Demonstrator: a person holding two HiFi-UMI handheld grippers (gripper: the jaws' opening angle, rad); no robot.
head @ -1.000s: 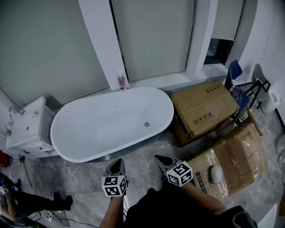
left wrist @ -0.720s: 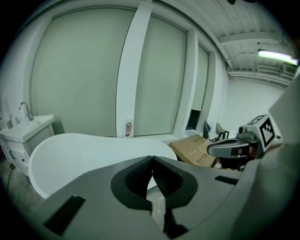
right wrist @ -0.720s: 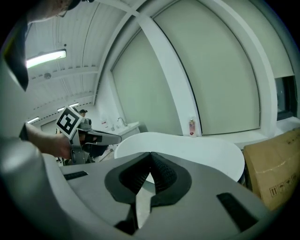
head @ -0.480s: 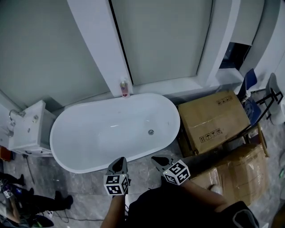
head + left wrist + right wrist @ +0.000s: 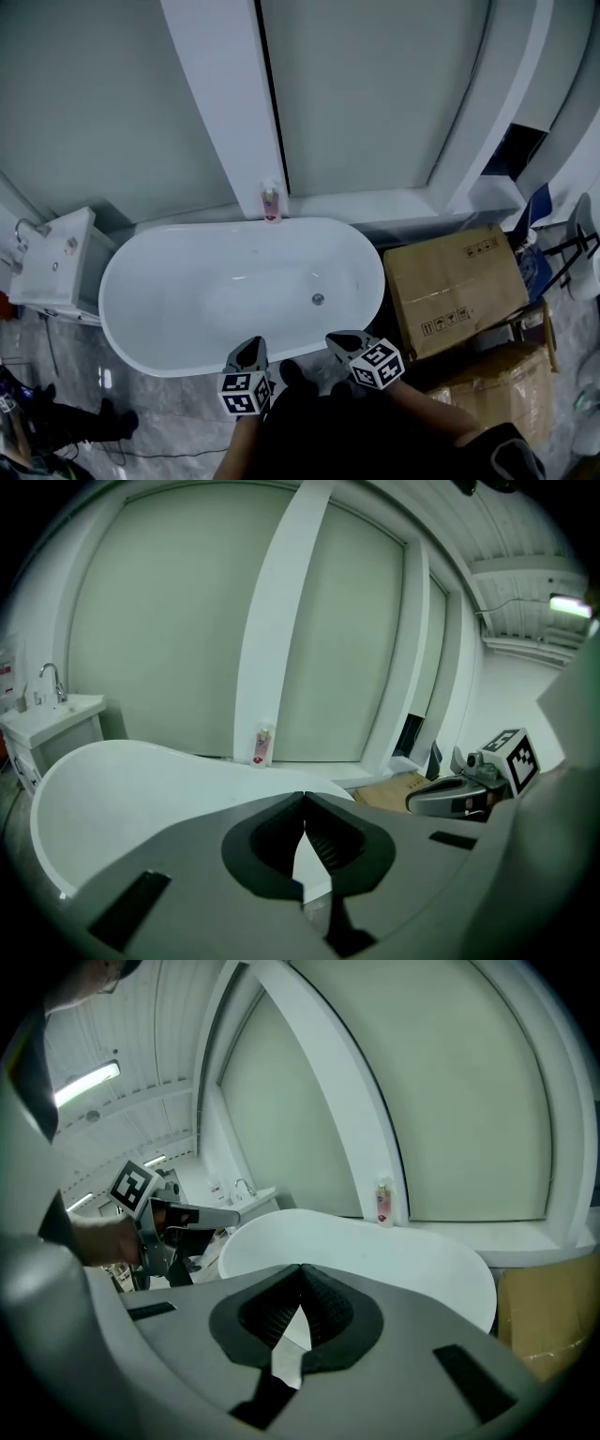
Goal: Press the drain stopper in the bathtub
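Head view puts the drain stopper [image 5: 318, 299] as a small dark-ringed disc on the floor of the white bathtub [image 5: 187, 281], toward the tub's right end and nearer my side than the window wall. It is too small for me to judge whether it sits raised or pushed down.

By my reading the press has not begun. Both tools hang outside the tub's near rim, well apart from the stopper, and neither touches the tub. The left gripper [image 5: 251, 349] points at the rim just left of the drain. In the left gripper view its jaws meet at the tips, with only a thin wedge of tub showing behind them, and they hold nothing. The right gripper [image 5: 334, 337] sits just beside it, a little closer to the stopper's line. In the right gripper view it is likewise closed tip to tip and empty. What is left, as I judge it, is the whole job: reach over the rim, go down to the tub floor and push on the disc.

As for writing, the bottle [image 5: 271, 204] on the ledge behind the tub carries a pink label I cannot read. The cardboard box [image 5: 455, 286] to the right shows black handling symbols, but its lettering is illegible. Each gripper's cube carries black-and-white square markers only.
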